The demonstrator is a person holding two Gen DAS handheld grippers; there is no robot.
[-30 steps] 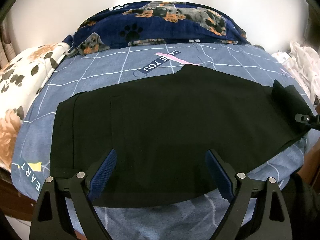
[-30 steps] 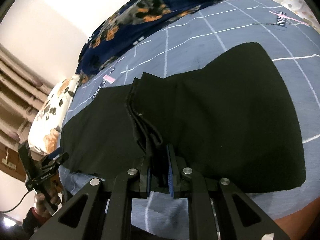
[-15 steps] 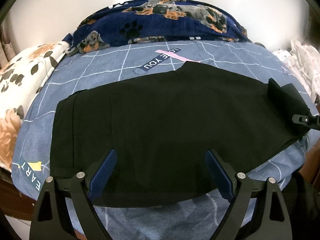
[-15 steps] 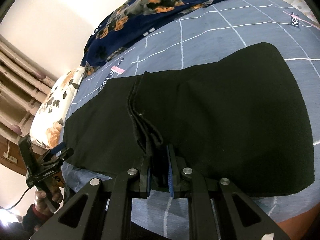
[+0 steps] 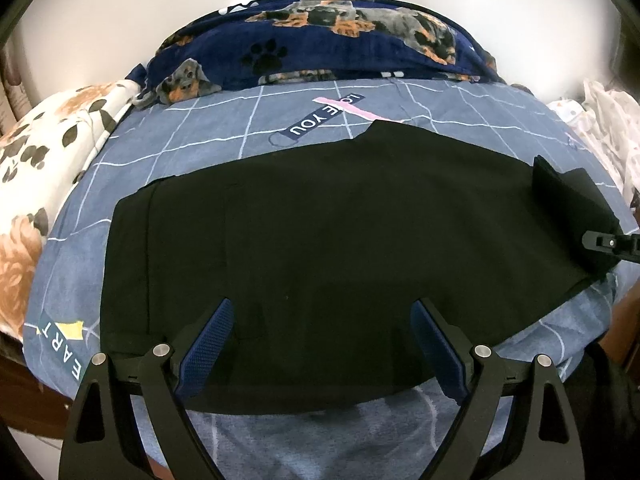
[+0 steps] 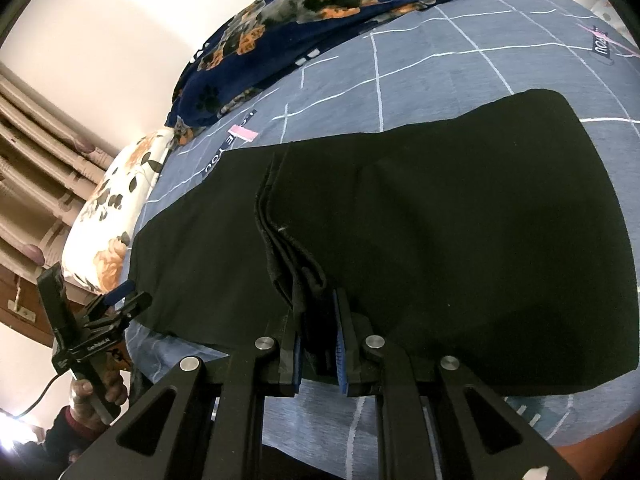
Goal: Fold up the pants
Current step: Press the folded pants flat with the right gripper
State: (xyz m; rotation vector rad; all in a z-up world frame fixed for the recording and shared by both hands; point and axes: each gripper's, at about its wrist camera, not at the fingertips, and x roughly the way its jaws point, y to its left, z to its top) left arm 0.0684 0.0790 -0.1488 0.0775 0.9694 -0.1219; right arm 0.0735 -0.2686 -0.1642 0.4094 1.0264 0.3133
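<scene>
Broadly, the bed (image 5: 248, 128), dressed in a blue sheet with a white grid and printed word labels, fills both views. A navy dog-print blanket (image 5: 328, 52) is bunched along its far side at 12 o'clock in the left wrist view, and a white floral pillow (image 5: 48, 152) sits at 9 o'clock. Black pants (image 5: 320, 240) lie flat across the middle of the sheet, running from 9 to 3 o'clock, with the end at 3 o'clock raised off the sheet and doubled back over the rest. In the right wrist view that lifted end shows several stacked fabric edges. The left tool (image 5: 320, 344) sits at 6 o'clock over the near edge of the pants, its blue-padded fingers spread wide with nothing pinched between them. The right tool (image 6: 318, 344) has its pads pressed together on the bunched layers of the pants' lifted end. A hand (image 6: 94, 394) grips the left tool's handle at 8 o'clock in the right wrist view.
</scene>
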